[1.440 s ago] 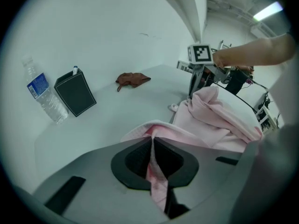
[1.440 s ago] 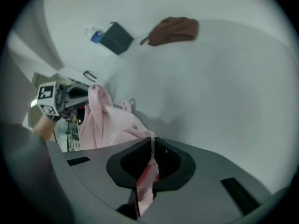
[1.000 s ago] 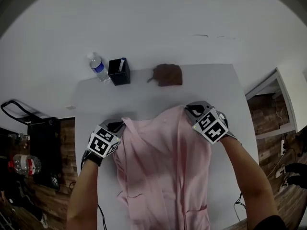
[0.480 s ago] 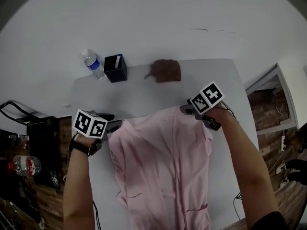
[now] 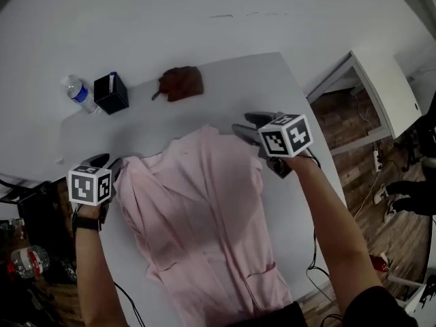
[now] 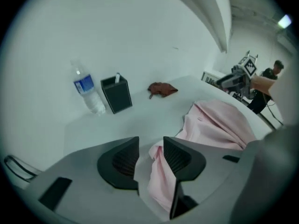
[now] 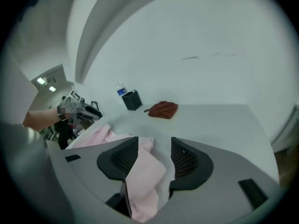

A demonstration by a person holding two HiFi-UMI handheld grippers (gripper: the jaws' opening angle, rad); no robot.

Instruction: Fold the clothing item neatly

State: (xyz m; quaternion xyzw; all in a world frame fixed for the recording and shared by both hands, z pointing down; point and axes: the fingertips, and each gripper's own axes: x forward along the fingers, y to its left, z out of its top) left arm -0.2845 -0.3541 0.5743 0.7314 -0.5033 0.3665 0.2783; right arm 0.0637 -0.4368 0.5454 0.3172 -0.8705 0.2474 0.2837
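Observation:
A pink shirt [image 5: 197, 210] lies spread on the white table [image 5: 272, 73], collar end away from me. My left gripper [image 5: 109, 163] is at its left shoulder corner and my right gripper [image 5: 246, 125] at its right shoulder. In the left gripper view the left gripper [image 6: 150, 146] has its jaws opening, with a fold of the pink shirt [image 6: 161, 181] loose between them, resting against the right pad only. In the right gripper view the right gripper [image 7: 154, 146] is likewise opening, and the pink shirt [image 7: 142, 171] lies slack against its left pad.
At the table's far left stand a water bottle [image 5: 78, 94] and a black box [image 5: 111, 92]. A crumpled brown cloth [image 5: 182, 82] lies near the far edge. The table's right edge runs close to my right arm, with a white cabinet [image 5: 381, 80] beyond it.
Both grippers went from shut on the shirt's shoulders to open. They moved apart and outward, and the shirt's top now lies wider on the table. The head view has swung left.

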